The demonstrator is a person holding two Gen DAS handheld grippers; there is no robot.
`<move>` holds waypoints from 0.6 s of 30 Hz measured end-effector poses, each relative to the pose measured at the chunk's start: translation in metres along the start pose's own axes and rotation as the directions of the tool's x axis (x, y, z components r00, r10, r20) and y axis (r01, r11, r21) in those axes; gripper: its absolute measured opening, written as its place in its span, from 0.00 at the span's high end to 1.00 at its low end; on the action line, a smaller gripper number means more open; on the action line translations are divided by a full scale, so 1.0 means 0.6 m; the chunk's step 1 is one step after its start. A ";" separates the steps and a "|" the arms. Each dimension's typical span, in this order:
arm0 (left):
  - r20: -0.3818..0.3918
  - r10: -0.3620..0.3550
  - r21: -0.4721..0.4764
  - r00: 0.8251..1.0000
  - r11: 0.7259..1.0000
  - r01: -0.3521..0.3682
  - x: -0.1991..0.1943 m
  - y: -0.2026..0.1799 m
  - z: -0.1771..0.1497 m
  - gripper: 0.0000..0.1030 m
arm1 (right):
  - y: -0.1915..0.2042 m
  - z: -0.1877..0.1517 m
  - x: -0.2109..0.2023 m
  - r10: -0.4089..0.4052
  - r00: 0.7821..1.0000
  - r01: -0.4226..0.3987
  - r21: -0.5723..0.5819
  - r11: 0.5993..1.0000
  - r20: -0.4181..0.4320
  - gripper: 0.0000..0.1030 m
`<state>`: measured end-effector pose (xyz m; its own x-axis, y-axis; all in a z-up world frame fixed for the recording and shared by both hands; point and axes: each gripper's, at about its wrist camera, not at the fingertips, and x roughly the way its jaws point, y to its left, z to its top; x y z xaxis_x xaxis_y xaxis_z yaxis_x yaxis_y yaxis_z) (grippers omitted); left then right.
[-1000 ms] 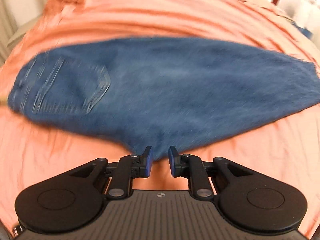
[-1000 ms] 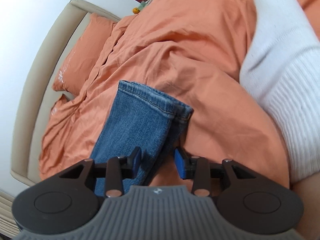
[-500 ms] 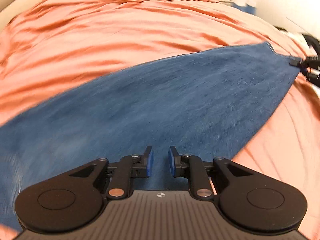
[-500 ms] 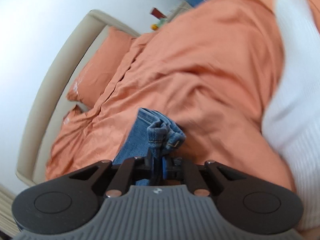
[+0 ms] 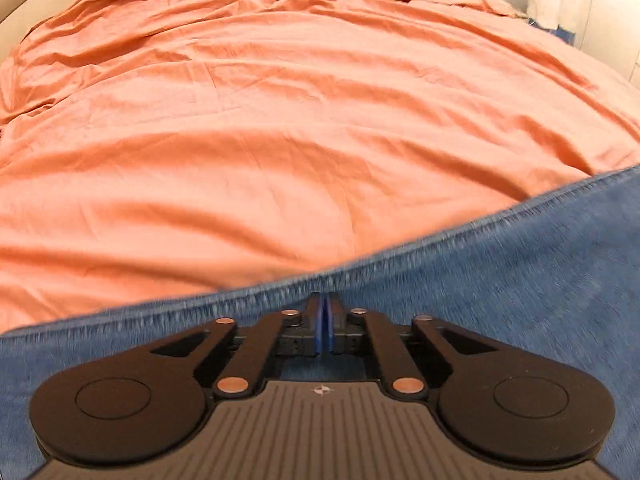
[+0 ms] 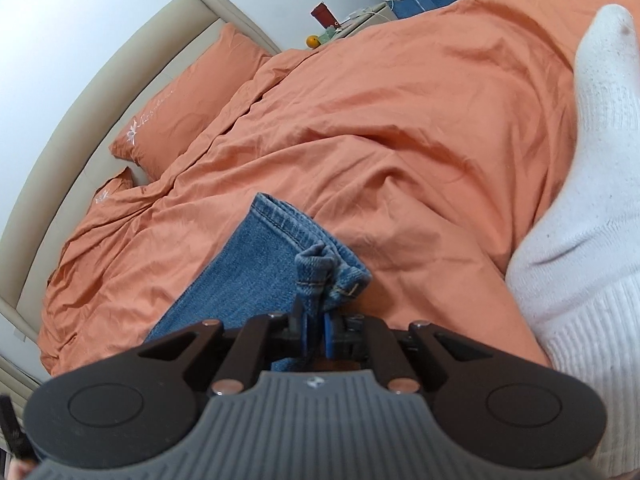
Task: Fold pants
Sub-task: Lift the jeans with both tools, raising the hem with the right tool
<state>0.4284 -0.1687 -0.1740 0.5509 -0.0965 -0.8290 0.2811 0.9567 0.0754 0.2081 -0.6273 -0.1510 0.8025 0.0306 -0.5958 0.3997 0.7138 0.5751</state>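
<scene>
Blue jeans (image 5: 500,280) lie across the orange bed cover (image 5: 280,120) and fill the lower part of the left wrist view. My left gripper (image 5: 322,300) points down at the leg's far seam edge, its jaws closing to a pinch on the denim there, blue pads together. In the right wrist view the jeans' hem (image 6: 320,264) is bunched up between the pads of my right gripper (image 6: 316,320), which is shut on it. The rest of that leg (image 6: 240,272) runs back under the gripper.
A person's foot in a white sock (image 6: 592,160) rests on the cover at the right, close to the hem. An orange pillow (image 6: 188,96) and a beige headboard (image 6: 80,92) are at the far left. A nightstand (image 6: 360,20) with small items stands behind.
My left gripper swept across the jeans from the seat to the leg's far edge and its jaws came together. My right gripper shut on the hem, which bunched up and rose slightly.
</scene>
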 end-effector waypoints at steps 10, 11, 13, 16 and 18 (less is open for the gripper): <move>0.052 0.081 0.016 0.995 0.997 -0.081 -0.009 -0.023 0.022 0.96 | -0.001 -0.003 0.002 0.001 1.000 -0.001 -0.002 1.000 0.012 0.98; 0.073 0.078 0.009 0.994 0.997 -0.079 -0.022 -0.027 0.024 0.95 | -0.002 -0.003 0.003 0.002 1.000 -0.002 0.005 1.000 0.011 0.98; 0.113 0.016 0.005 0.993 1.000 -0.016 -0.052 -0.039 0.024 0.95 | -0.007 -0.003 0.003 0.010 1.000 -0.010 0.025 1.000 0.011 0.98; 0.113 -0.073 0.106 0.991 0.992 0.061 -0.074 -0.092 0.024 0.94 | -0.012 -0.001 0.001 0.025 1.000 -0.026 0.054 0.998 0.011 0.98; 0.109 -0.098 0.187 0.989 0.979 0.077 -0.076 -0.133 0.016 0.93 | -0.012 0.001 0.000 0.029 0.999 -0.030 0.057 0.998 0.012 0.98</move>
<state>0.3884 -0.2432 -0.1366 0.6030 -0.2196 -0.7669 0.4643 0.8783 0.1136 0.2054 -0.6326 -0.1547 0.8194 0.0429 -0.5716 0.3999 0.6717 0.6236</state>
